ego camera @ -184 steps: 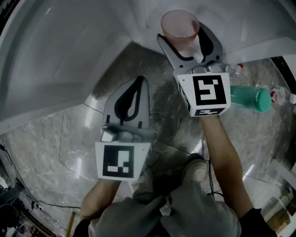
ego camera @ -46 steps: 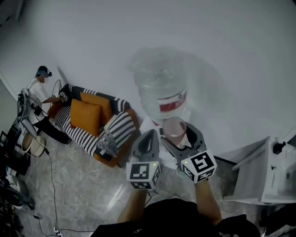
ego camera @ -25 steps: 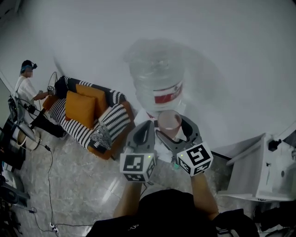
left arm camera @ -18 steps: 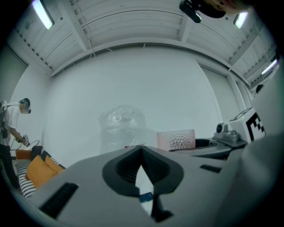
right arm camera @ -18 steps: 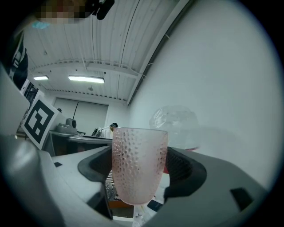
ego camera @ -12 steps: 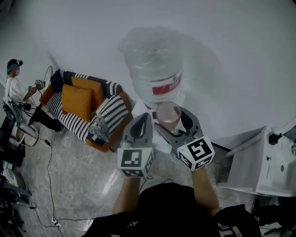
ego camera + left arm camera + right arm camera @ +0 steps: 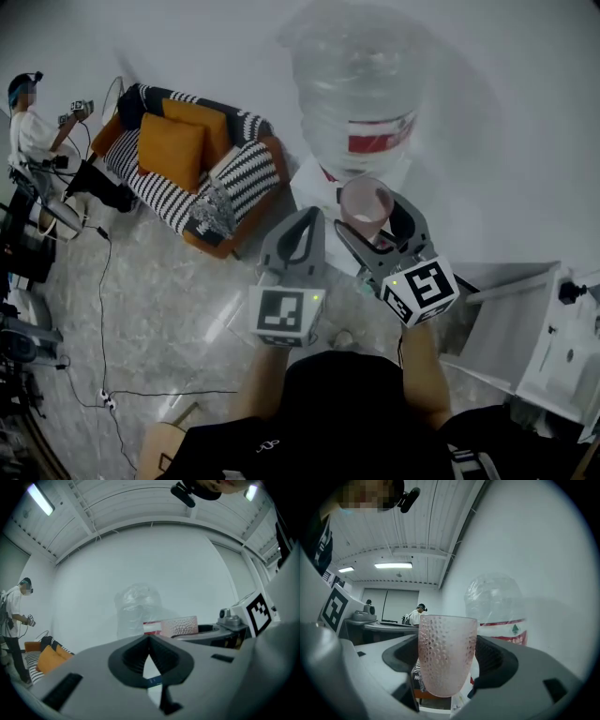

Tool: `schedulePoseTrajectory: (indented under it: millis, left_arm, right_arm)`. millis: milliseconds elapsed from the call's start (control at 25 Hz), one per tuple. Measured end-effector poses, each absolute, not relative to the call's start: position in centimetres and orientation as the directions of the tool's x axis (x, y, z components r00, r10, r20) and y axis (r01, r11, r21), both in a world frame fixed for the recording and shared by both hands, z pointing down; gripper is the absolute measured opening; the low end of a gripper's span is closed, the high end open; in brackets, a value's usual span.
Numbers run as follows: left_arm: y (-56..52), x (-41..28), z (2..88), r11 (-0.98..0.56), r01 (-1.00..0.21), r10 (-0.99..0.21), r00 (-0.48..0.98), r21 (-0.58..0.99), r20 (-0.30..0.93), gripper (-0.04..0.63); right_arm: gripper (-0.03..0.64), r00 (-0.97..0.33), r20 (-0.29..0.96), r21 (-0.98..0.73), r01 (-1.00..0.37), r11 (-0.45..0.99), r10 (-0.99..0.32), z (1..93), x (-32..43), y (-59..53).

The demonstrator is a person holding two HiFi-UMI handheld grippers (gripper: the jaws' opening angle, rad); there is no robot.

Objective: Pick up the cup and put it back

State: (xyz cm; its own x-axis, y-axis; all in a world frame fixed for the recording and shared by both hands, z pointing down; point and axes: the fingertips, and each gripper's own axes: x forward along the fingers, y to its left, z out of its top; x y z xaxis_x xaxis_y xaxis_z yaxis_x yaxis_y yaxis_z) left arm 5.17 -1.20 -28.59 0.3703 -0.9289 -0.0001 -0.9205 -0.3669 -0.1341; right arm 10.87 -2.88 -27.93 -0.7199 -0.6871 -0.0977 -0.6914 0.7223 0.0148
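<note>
Two grippers are held side by side in front of the person, over a grey marbled floor (image 7: 150, 309). At the far left of the head view a person in a white top (image 7: 28, 122) stands beside a striped sofa (image 7: 202, 192) with an orange cushion (image 7: 172, 150) on it. A thin cable (image 7: 101, 309) trails across the floor in front of the sofa.

Next comes the left gripper (image 7: 300, 228). Its own view shows the jaws pressed together at the tips, with nothing between them.

Just beyond and to the right, a large clear water jug (image 7: 356, 84) with a red label stands against the white wall.

The cup (image 7: 364, 204) is pale pink, see-through and dimpled. It sits upright in the right gripper (image 7: 380, 223), in the air in front of the jug's lower part. The right gripper view shows the two jaws pinching the cup on either side of its lower half, with the rim rising clear above them and the rounded base hanging just below. The two grippers are near each other but apart.

At the far right a white panelled structure (image 7: 525, 328) stands on the floor. What it is cannot be told.
</note>
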Motion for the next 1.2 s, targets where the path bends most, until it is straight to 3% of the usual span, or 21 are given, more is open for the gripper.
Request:
schedulePoseTrajectory:
  millis: [240, 520, 1040, 1200]
  left_arm:
    - [-1.5, 1.8, -27.2, -0.272, -0.956, -0.961, 0.275, -0.108, -0.016, 0.012]
    - [-3.3, -1.1, -22.3, -0.271, -0.957, -0.962, 0.271, -0.1, 0.016, 0.012]
    - [-6.4, -3.6, -4.5, -0.308, -0.95, -0.938, 0.312, 0.052, 0.15, 0.012]
    - [-7.5, -4.3, 1.2, -0.329, -0.944, -0.935, 0.322, -0.025, 0.146, 0.012]
  right_arm:
    - [0.373, -0.725, -0.125, 0.032, -0.685, 0.728, -0.677, -26.8, 9.7, -3.5]
    - [0.373, -0.745, -0.09, 0.026, -0.665, 0.746, -0.661, -22.0, 7.2, -4.9]
    - [0.373, -0.842, 0.028, -0.01, -0.539, 0.842, -0.539, -6.3, 2.3, -5.0]
    - [0.373, -0.853, 0.078, -0.03, -0.52, 0.854, -0.516, -0.4, 1.3, -5.0]
